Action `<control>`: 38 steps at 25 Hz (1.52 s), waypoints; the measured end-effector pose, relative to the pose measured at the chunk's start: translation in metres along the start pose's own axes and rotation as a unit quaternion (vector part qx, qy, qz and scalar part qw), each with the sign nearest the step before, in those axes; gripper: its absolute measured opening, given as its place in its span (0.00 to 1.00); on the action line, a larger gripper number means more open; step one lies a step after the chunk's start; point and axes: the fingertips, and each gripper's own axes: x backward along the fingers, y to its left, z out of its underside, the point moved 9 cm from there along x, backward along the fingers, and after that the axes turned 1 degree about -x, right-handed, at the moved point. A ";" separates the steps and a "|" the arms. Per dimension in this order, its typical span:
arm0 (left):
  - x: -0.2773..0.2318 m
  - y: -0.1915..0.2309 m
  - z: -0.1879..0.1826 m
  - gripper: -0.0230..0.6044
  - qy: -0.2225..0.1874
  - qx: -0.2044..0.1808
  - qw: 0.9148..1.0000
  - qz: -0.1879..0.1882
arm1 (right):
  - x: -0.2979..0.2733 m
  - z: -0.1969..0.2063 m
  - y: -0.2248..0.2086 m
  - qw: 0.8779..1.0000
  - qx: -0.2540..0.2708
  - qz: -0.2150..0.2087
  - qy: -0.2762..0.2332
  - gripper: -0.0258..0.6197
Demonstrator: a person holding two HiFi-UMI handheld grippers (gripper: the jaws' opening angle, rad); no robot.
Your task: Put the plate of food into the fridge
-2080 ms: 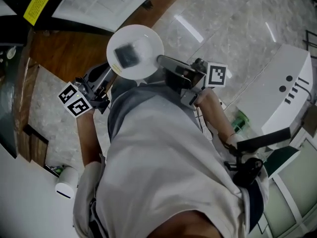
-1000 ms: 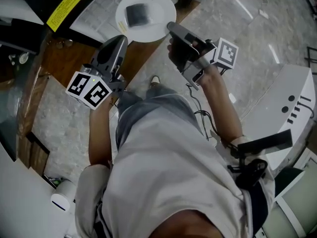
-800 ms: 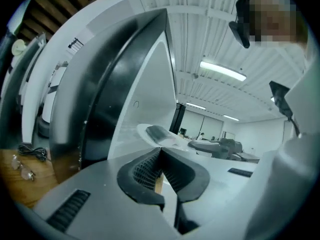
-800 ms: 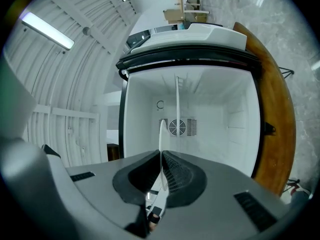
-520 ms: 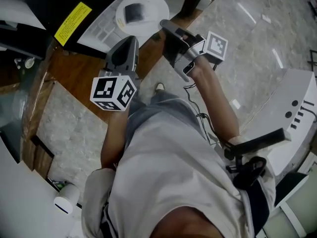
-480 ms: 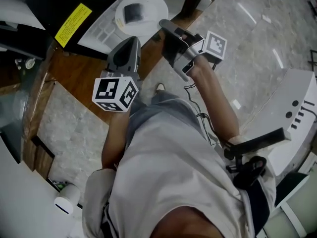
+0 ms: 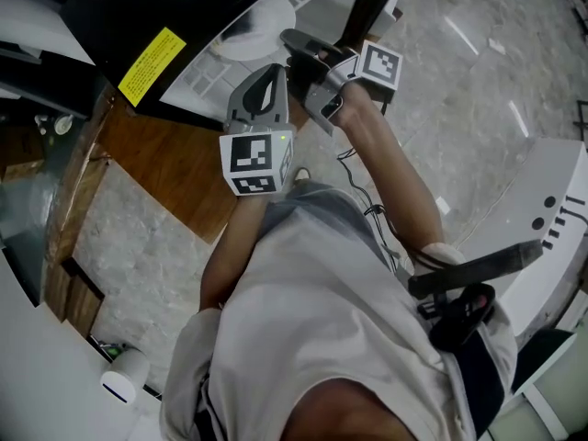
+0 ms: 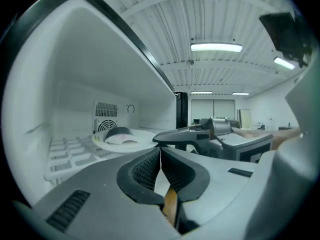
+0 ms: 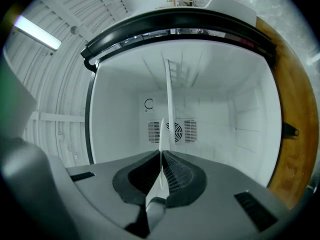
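We log right tongs [image 9: 161, 153] clamped on the rim of the plate [image 8: 131, 145], food [image 8: 119, 133] aboard, inside the open fridge [image 9: 120, 99] above its white slatted shelf [image 8: 65, 151], left tongs [image 8: 160, 156] closed empty alongside, marbled floor [image 7: 459, 90] below.

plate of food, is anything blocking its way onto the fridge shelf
Nothing visible does. The right tool grips the plate by its rim inside the open fridge, just above the wire shelf, with no item showing on the shelf beneath it.
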 end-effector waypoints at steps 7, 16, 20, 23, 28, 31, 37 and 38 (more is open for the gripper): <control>-0.028 0.004 -0.006 0.07 -0.011 0.019 0.999 -0.042 | -0.015 -0.016 0.004 0.999 0.019 0.008 0.050 0.08; -0.041 0.019 -0.011 0.07 -0.028 0.059 0.996 -0.061 | -0.008 -0.021 0.027 0.981 0.175 -0.015 0.088 0.34; -0.033 0.023 -0.011 0.07 -0.033 0.050 0.997 -0.057 | -0.001 -0.003 0.039 0.891 0.443 0.087 0.047 0.10; -0.010 0.013 0.004 0.07 -0.028 0.029 0.998 -0.053 | -0.009 0.027 0.042 0.799 0.587 0.120 0.049 0.08; 0.030 0.003 0.024 0.07 -0.007 0.018 0.999 -0.035 | -0.033 0.048 0.047 0.730 0.667 0.135 0.059 0.08; 0.060 -0.004 0.029 0.07 -0.004 0.018 0.999 -0.030 | -0.042 0.051 0.049 0.678 0.716 0.154 0.063 0.08; 0.094 0.006 0.046 0.07 0.012 0.006 0.999 -0.030 | -0.049 0.050 0.035 0.680 0.717 0.145 0.040 0.08; 0.098 0.007 0.049 0.07 0.020 0.009 0.999 -0.032 | -0.048 0.051 0.034 0.686 0.713 0.141 0.037 0.08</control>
